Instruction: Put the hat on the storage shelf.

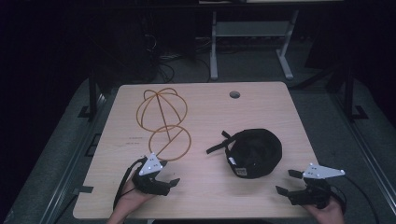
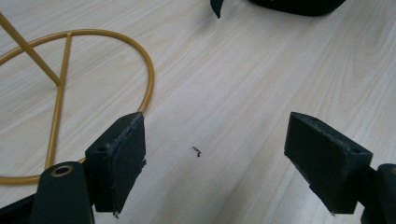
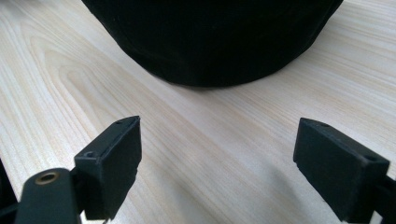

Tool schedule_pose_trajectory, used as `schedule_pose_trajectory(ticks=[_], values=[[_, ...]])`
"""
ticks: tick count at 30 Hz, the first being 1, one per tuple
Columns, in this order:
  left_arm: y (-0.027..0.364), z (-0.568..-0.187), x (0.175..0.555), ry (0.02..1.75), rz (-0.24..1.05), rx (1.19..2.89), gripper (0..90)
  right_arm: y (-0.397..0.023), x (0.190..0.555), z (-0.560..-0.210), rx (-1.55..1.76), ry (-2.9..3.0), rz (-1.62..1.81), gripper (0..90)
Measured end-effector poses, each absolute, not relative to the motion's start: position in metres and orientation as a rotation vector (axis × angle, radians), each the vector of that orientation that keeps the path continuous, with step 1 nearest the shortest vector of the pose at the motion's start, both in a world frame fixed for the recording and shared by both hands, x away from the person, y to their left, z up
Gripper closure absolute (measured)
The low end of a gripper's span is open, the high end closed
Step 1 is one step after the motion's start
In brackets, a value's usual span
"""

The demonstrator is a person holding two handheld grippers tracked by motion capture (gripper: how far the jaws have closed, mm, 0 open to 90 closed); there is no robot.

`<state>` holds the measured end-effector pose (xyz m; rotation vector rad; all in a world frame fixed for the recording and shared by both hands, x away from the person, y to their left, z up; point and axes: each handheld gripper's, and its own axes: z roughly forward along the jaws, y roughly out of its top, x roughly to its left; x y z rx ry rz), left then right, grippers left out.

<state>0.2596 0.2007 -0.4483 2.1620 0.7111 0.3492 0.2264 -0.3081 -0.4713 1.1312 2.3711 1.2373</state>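
1. Toward the right edge of the pale wood-grain table (image 1: 205, 186), a soft black fabric cap (image 1: 254, 151) lies with its strap trailing left.
2. Near the left edge stands a thin gold wire hat stand (image 1: 163, 121), domed above a ring base.
3. Left gripper (image 1: 169, 183) by the ring: jaws wide, empty.
4. Right gripper (image 1: 287, 182) near the cap: jaws wide, empty.

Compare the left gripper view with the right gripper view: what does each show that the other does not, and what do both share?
Left gripper view alone: the gold wire stand, its ring base beside the left gripper, plus a dark strap end. Right gripper view alone: the black cap seen large and close ahead of the right gripper. Shared: the pale wooden table, open jaws gripping nothing, and some of the cap.
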Motion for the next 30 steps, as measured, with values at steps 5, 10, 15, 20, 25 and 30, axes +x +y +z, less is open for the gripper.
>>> schedule_pose_trajectory(ticks=[5, 10, 15, 20, 25, 30], values=[[0.199, -0.449, 0.259, 0.698, 0.329, 2.168, 20.5, -0.308, 0.227, -0.471, 1.126, 2.375, 1.239, 14.9], [0.195, -0.447, 0.257, 0.69, 0.321, 2.152, 20.6, -0.309, 0.226, -0.471, 1.141, 2.363, 1.241, 14.9], [0.191, -0.444, 0.258, 0.673, 0.332, 2.164, 20.6, -0.309, 0.226, -0.469, 1.147, 2.354, 1.26, 14.9], [0.178, -0.437, 0.259, 0.634, 0.31, 2.17, 20.5, -0.31, 0.226, -0.468, 1.142, 2.351, 1.279, 14.9], [0.162, -0.431, 0.26, 0.586, 0.287, 2.186, 20.6, -0.311, 0.226, -0.467, 1.146, 2.347, 1.288, 14.9], [0.152, -0.423, 0.26, 0.54, 0.276, 2.2, 20.6, -0.312, 0.227, -0.467, 1.157, 2.342, 1.292, 14.9]])
